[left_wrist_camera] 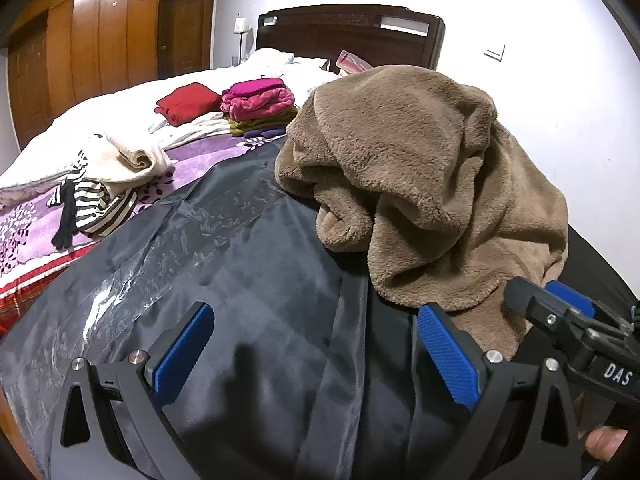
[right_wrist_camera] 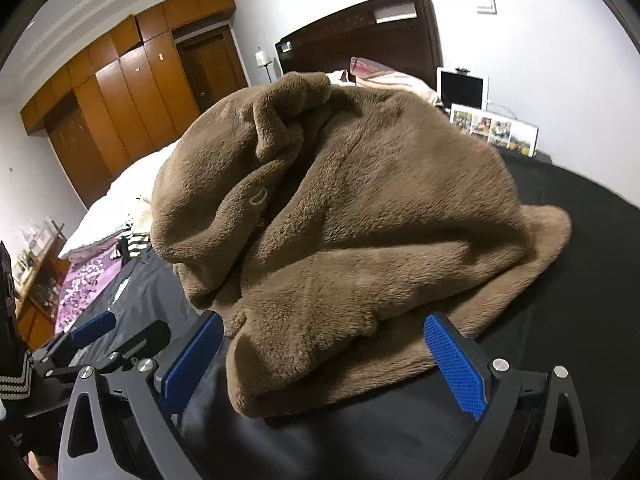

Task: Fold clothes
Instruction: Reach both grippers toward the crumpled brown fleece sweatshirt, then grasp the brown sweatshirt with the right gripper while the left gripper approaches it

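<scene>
A crumpled brown plush fleece garment [right_wrist_camera: 340,232] lies heaped on a dark grey satin-like sheet [left_wrist_camera: 248,280] spread over the bed, with its nearest rolled edge reaching just in front of the right hand-held gripper [right_wrist_camera: 324,364], whose blue-padded fingers stand spread apart with nothing between them. The left hand-held gripper [left_wrist_camera: 316,356] is likewise released, hovering over bare sheet just to the left of the heap; the fleece hem touches or nearly touches its right finger. The garment looks thick, soft and limp, probably light for its bulk, so it should sag and drape when lifted rather than hold a shape; the pile should give the ribbed pads good purchase, while the sheet beneath looks slick and may let the cloth slide or bunch up with it. A sensible hold would be a single layer at the near hem or a corner, one gripper to each side, rather than the fat rolled fold, which might be too thick to clamp cleanly. Further up the bed sit a folded red cloth [left_wrist_camera: 188,102], a stack of folded pink, olive and purple clothes [left_wrist_camera: 260,106], a cream knitted garment [left_wrist_camera: 132,158] and a black-and-white striped garment [left_wrist_camera: 100,204], all well apart from the heap. A clear plastic strip [left_wrist_camera: 168,256] lies on the sheet to the left and could catch a dragged hem.
</scene>
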`<state>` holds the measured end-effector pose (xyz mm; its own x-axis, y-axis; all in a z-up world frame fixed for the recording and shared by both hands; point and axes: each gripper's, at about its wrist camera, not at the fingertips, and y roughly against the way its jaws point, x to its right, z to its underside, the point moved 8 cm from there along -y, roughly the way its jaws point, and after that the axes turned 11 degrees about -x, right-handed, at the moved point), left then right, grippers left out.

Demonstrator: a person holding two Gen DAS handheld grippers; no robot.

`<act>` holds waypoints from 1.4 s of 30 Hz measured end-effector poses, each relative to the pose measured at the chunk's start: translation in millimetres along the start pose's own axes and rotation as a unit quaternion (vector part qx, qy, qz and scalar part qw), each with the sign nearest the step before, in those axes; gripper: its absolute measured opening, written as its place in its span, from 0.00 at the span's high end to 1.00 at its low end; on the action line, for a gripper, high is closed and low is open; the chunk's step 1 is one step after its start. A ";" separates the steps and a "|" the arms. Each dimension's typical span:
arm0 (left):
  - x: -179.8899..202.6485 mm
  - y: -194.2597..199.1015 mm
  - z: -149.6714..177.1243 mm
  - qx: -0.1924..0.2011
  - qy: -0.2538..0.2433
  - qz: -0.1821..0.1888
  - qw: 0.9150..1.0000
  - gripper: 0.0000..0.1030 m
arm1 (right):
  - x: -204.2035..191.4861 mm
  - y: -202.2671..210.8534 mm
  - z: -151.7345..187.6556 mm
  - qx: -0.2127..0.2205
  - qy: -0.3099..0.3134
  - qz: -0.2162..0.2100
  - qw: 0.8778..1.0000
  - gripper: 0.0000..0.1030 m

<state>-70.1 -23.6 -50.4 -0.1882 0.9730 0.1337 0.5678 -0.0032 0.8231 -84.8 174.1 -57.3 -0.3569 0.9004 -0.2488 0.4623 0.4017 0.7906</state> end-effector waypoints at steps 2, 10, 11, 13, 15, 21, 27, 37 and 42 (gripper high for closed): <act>-3.6 -0.9 0.0 -0.003 0.004 -0.001 1.000 0.01 | -1.3 -4.1 0.0 -0.004 -0.007 -0.011 1.000 0.01; -1.5 -1.8 0.7 -0.004 0.004 -0.001 1.000 0.01 | 4.1 -13.4 -7.5 0.000 -0.034 -0.020 0.999 0.21; -1.5 -1.9 0.7 -0.004 0.004 -0.001 1.000 0.01 | 4.1 -13.2 -8.5 0.001 -0.033 -0.017 0.999 0.23; -1.5 -1.7 0.7 -0.004 0.004 -0.001 1.000 0.01 | 3.6 -14.3 -11.4 0.003 -0.031 -0.010 0.999 0.29; -1.6 -1.4 0.2 -0.004 0.005 0.000 1.000 0.01 | 1.2 -15.7 -11.0 0.000 -0.026 -0.002 1.000 0.31; -0.6 -3.5 0.2 -0.008 0.010 0.001 1.000 0.01 | -7.7 -12.7 -5.7 -0.007 0.019 0.055 0.998 0.59; -4.0 -5.4 0.3 -0.013 0.020 0.004 1.000 0.01 | -11.8 -8.1 1.3 -0.015 0.080 0.126 0.989 0.67; -7.5 -7.8 0.9 -0.018 0.031 0.008 0.999 0.01 | 11.5 9.4 17.2 -0.043 0.107 0.179 0.977 0.69; -5.0 -4.4 -0.2 -0.009 0.027 0.017 0.999 0.01 | 31.9 17.1 33.6 -0.058 0.107 0.194 0.973 0.69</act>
<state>-71.9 -28.5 -54.5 -0.2126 0.9584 0.1903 0.5593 -0.0403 0.8280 -61.0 215.3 -70.5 -0.3399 0.9204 0.1933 0.5055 0.0055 0.8628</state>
